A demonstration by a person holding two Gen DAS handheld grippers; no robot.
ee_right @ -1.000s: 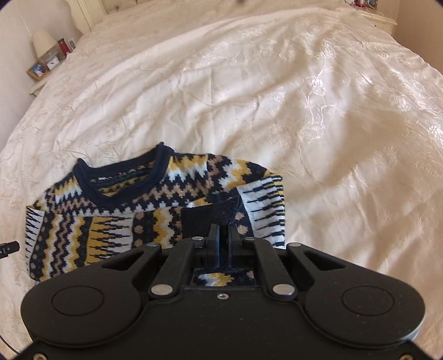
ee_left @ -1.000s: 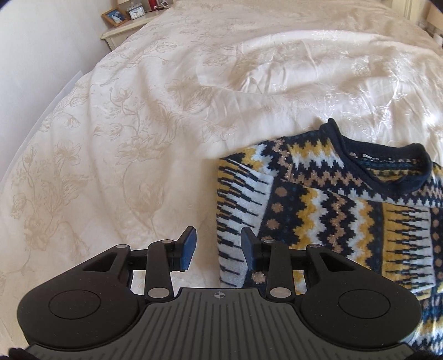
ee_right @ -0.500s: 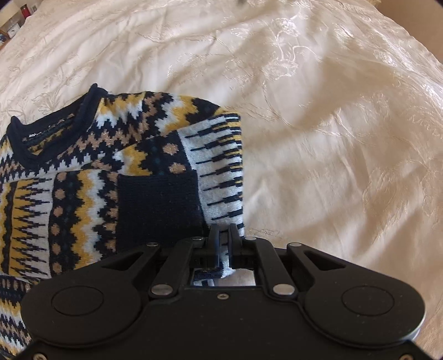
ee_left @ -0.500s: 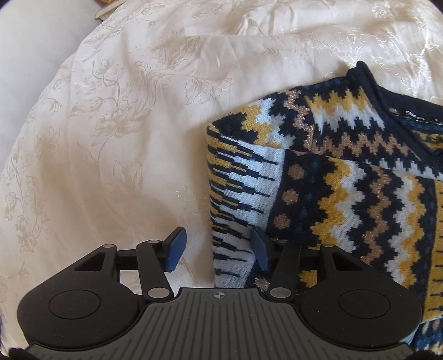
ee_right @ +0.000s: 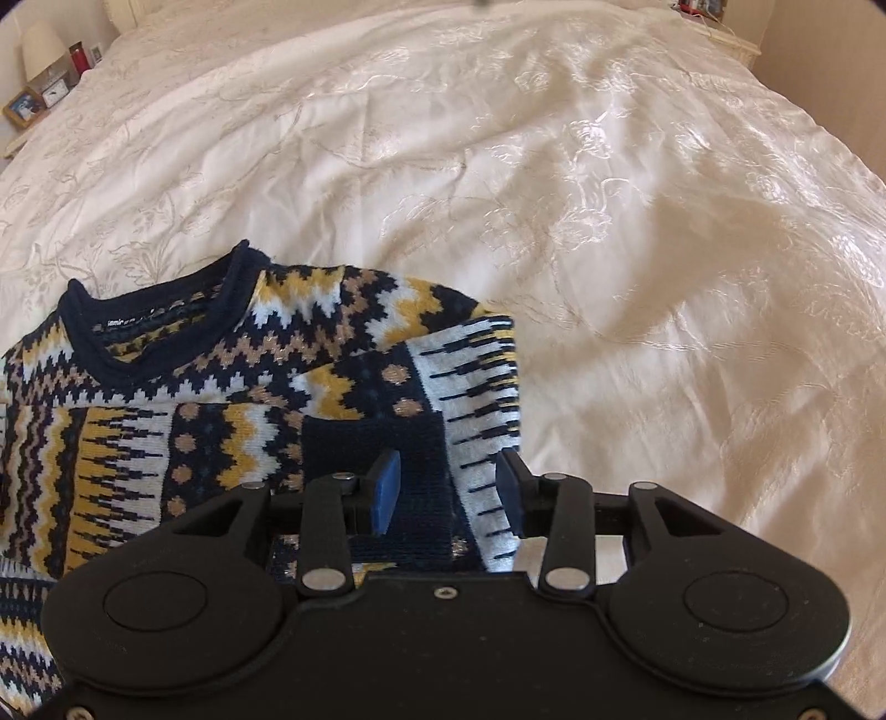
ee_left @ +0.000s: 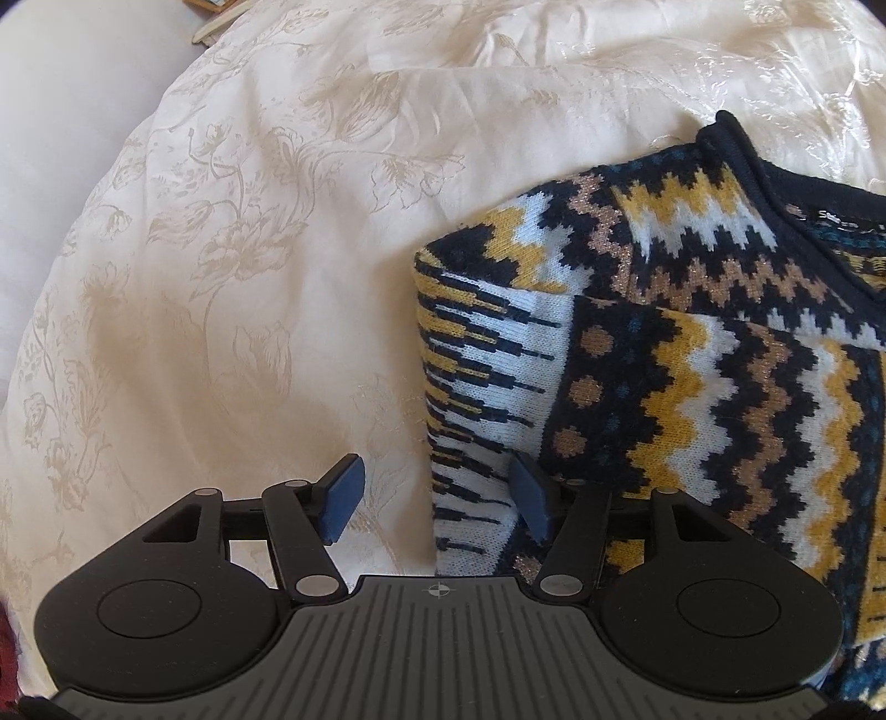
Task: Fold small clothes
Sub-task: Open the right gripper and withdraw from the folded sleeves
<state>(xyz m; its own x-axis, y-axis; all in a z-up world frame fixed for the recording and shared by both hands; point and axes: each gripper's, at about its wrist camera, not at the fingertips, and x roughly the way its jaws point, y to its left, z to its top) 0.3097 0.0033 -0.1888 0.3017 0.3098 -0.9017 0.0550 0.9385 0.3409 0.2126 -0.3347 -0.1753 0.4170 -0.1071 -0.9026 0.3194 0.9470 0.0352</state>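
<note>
A cream bedspread (ee_right: 554, 194) with a pale floral pattern covered the bed, creased in soft folds. At the far left corner stood a bedside table (ee_right: 16, 145) carrying a lamp (ee_right: 39, 41), a framed picture (ee_right: 23, 105) and a small clock (ee_right: 54, 91).

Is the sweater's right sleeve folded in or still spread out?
Folded in: the sleeve lies across the sweater front, navy cuff on top.

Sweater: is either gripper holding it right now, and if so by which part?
Nothing is held. The right gripper is open, jaws astride the folded-in sleeve cuff of the sweater. The left gripper is open at the sweater's side edge.
</note>
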